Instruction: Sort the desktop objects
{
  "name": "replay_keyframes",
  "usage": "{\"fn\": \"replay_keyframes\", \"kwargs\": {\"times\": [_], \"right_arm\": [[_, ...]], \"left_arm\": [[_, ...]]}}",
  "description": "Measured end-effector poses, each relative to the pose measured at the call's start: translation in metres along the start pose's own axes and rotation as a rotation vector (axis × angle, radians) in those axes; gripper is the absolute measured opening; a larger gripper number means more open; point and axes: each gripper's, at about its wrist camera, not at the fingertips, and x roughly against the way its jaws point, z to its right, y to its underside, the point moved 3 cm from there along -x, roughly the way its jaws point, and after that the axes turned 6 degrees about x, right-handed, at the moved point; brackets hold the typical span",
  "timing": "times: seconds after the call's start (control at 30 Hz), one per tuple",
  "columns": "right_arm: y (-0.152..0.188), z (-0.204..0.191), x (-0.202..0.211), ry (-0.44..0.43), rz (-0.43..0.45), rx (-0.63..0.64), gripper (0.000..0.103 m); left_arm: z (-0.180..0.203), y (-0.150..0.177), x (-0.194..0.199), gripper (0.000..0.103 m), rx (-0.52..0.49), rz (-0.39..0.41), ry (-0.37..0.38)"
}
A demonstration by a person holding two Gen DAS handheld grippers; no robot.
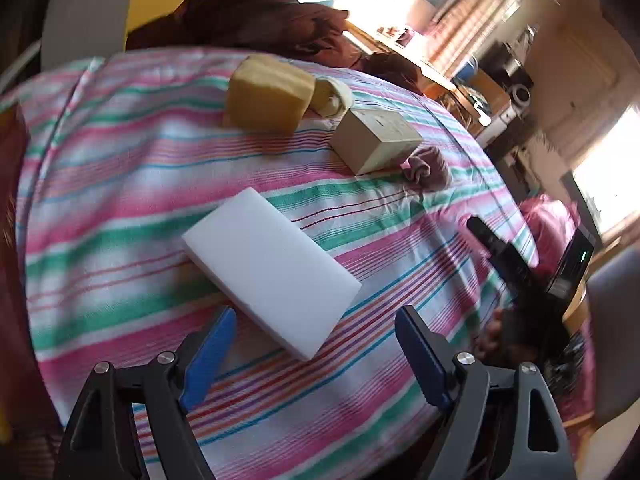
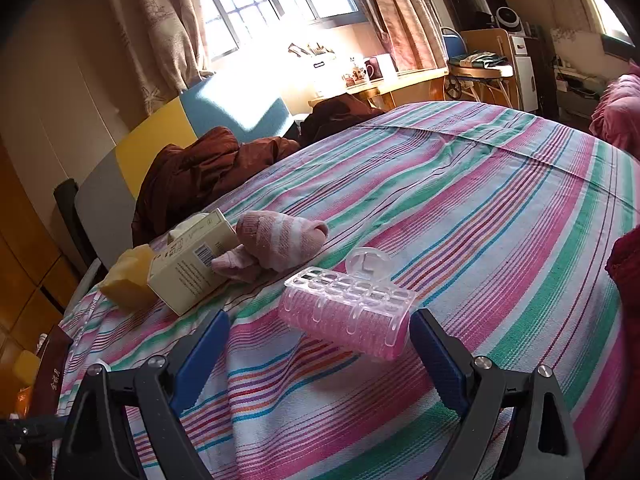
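Note:
A white foam block (image 1: 272,268) lies on the striped cloth just ahead of my left gripper (image 1: 316,320), which is open with the block's near corner between its blue pads. Farther off sit a yellow sponge (image 1: 268,96), a cream box (image 1: 376,140) and a rolled pink sock (image 1: 428,168). In the right wrist view a pink hair roller with a clear clip (image 2: 348,308) lies right in front of my right gripper (image 2: 320,324), open and not touching it. The same cream box (image 2: 192,264), pink sock (image 2: 280,244) and yellow sponge (image 2: 128,280) lie to the left behind it.
The striped cloth (image 2: 480,208) covers a bed. A brown garment (image 2: 192,176) is bunched at the headboard side. A rolled cream cloth (image 1: 332,96) sits beside the sponge. The other gripper's black finger (image 1: 500,248) shows at the right edge of the left view. Furniture stands beyond.

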Motion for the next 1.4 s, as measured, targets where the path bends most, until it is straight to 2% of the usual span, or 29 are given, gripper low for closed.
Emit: {"fn": "replay_keyframes", "kwargs": {"times": [0.07,0.13,0.5,0.67,0.83,1.0,1.23,1.4], "right_arm": [[0.000,0.001,0.000,-0.007,0.007,-0.006,0.092],[0.001,0.003,0.001,-0.022,0.016,-0.018,0.093],[0.001,0.008,0.003,-0.068,0.042,-0.053,0.093],[0.000,0.008,0.003,-0.073,0.044,-0.054,0.093],[0.000,0.008,0.003,-0.072,0.045,-0.052,0.093],[0.001,0.007,0.002,-0.062,0.045,-0.042,0.090],[0.002,-0.004,-0.001,-0.041,0.017,0.031,0.072],[0.002,-0.009,-0.002,-0.018,0.000,0.065,0.069]], "left_arm": [[-0.006,-0.006,-0.003,0.088,0.088,-0.043,0.012],[-0.009,-0.012,-0.004,0.088,0.134,-0.058,-0.001],[0.000,-0.026,-0.028,0.088,0.133,-0.153,-0.159],[0.008,-0.030,-0.038,0.088,0.088,-0.167,-0.232],[0.011,-0.028,-0.041,0.086,0.039,-0.177,-0.252],[0.005,-0.022,-0.030,0.077,-0.015,-0.159,-0.234],[-0.009,-0.002,-0.006,0.075,-0.118,-0.129,-0.205],[-0.023,0.018,0.009,0.075,-0.196,-0.085,-0.190]]}}
